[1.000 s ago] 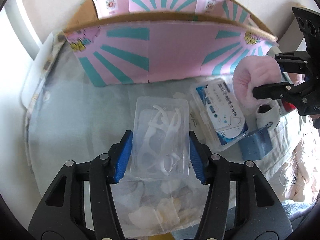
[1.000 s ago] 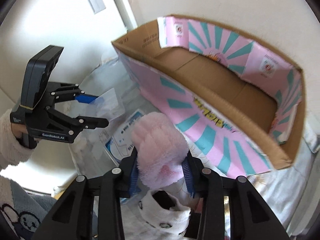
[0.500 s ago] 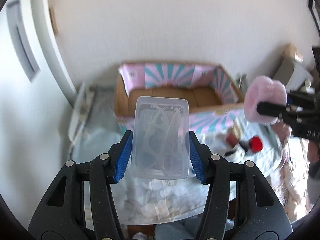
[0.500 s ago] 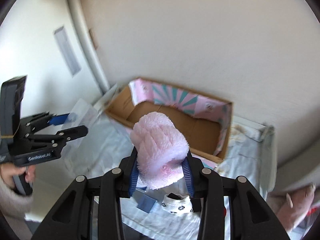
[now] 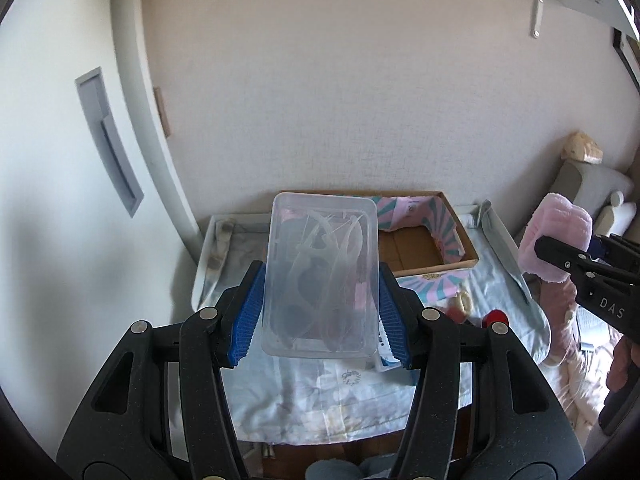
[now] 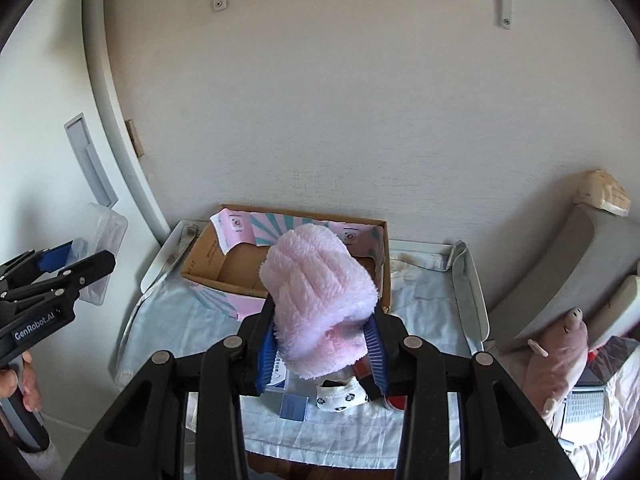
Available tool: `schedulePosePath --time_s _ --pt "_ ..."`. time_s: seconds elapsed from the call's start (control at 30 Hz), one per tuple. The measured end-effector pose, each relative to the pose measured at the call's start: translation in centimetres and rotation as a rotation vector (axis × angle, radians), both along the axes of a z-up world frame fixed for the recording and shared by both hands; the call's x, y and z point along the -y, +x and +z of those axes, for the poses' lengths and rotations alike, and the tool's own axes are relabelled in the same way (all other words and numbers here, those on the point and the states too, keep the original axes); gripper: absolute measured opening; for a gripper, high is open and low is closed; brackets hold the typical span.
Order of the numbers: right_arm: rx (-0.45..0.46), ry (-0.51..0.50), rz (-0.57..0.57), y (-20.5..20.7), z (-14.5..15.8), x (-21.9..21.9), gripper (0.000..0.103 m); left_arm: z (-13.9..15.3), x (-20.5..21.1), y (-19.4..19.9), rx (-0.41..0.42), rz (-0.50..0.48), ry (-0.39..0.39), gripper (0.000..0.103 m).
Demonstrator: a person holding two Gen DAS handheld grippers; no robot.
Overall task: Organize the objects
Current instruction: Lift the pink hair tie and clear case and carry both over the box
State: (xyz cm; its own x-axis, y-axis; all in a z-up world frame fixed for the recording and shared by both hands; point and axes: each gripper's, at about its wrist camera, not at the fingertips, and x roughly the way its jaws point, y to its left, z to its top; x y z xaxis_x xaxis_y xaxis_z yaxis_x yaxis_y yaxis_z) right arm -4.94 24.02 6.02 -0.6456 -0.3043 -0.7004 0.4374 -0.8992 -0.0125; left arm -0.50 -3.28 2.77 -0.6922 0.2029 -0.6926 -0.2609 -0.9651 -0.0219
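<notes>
White "GenRobot.AI" lettering marks the left gripper point(image 5: 320, 312), clamped on a clear plastic floss-pick box point(image 5: 322, 276); the right gripper point(image 6: 322, 348) squeezes a fluffy pink sock point(image 6: 320, 300) above the table's front edge point(image 6: 340, 454).

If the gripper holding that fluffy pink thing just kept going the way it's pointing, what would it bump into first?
Most likely the cardboard box on the table: the right gripper points down toward it, with the pink fuzzy item leading. Nothing shows in between, though depth is hard to judge here.
</notes>
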Motion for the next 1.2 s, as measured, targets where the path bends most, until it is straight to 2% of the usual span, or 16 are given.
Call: schedulePosePath --time_s 0.13,0.3,0.5,0.8,0.97,1.2 --pt "-0.035 -0.008 -0.029 1.0 0.0 0.6 0.036 0.0 0.1 0.0 -0.016 -0.032 0.004 0.051" --pt "-0.031 -0.024 -0.059 1.3 -0.2 1.3 0.036 0.0 0.5 -0.3 -0.023 -0.076 0.012 0.051" --pt "-0.027 -0.022 -0.062 0.9 0.0 2.0 0.036 0.1 0.7 -1.4 -0.014 -0.086 0.022 0.051" --pt "-0.017 -0.009 -0.045 -4.0 0.2 3.7 0.036 -0.2 0.3 -6.8 0.022 -0.072 0.036 0.051" --pt "-0.013 0.028 0.007 -6.9 0.0 4.9 0.036 -1.0 -0.6 -10.4 0.051 -0.07 0.035 0.051" --pt "0.048 0.082 0.056 -12.1 -1.5 6.8 0.036 -4.1 -2.2 -16.4 0.144 -0.082 0.033 0.051"
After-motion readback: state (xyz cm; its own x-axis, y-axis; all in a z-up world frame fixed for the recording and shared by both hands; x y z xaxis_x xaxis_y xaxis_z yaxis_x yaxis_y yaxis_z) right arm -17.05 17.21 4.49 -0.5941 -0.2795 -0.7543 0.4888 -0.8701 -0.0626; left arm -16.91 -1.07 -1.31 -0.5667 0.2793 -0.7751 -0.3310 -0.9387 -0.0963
